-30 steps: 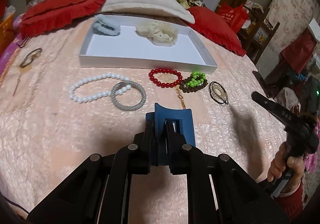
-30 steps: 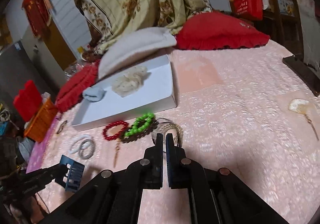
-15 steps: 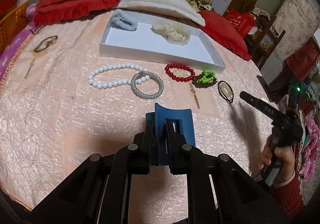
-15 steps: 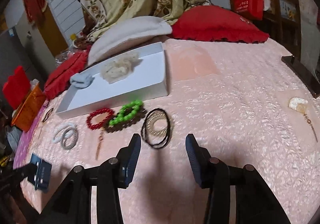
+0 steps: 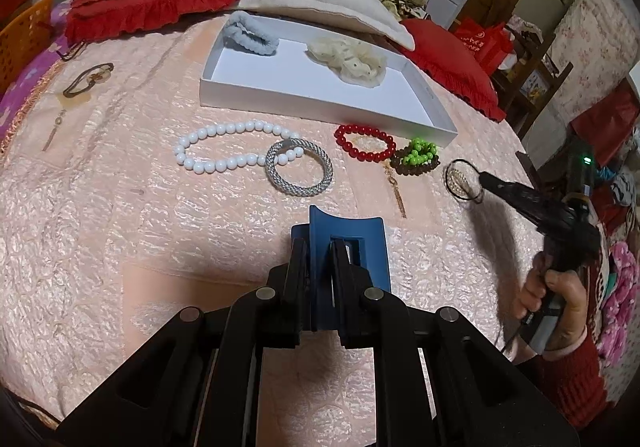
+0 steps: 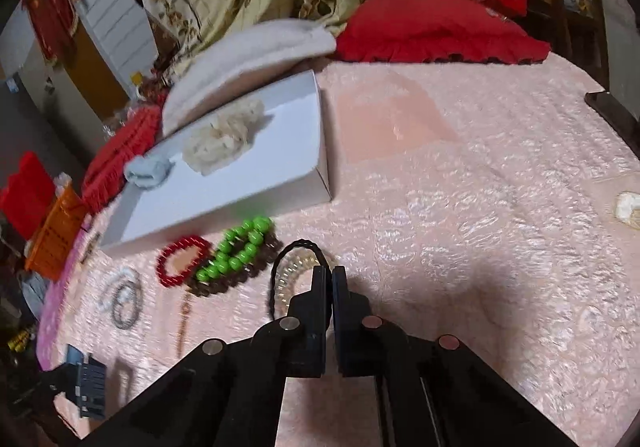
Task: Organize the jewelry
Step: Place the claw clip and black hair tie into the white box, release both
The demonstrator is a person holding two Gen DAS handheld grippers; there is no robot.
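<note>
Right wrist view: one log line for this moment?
right hand-held gripper: shut on black hair tie | left hand-held gripper: shut on blue hair claw | white tray: two scrunchies

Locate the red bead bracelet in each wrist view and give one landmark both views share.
Left wrist view: red bead bracelet lies right of centre in the upper half, just below the white tray's near wall, left of the green beads.
Right wrist view: red bead bracelet sits left of centre, below the white tray, left of the green beads.
Shared landmark: the white tray.
</note>
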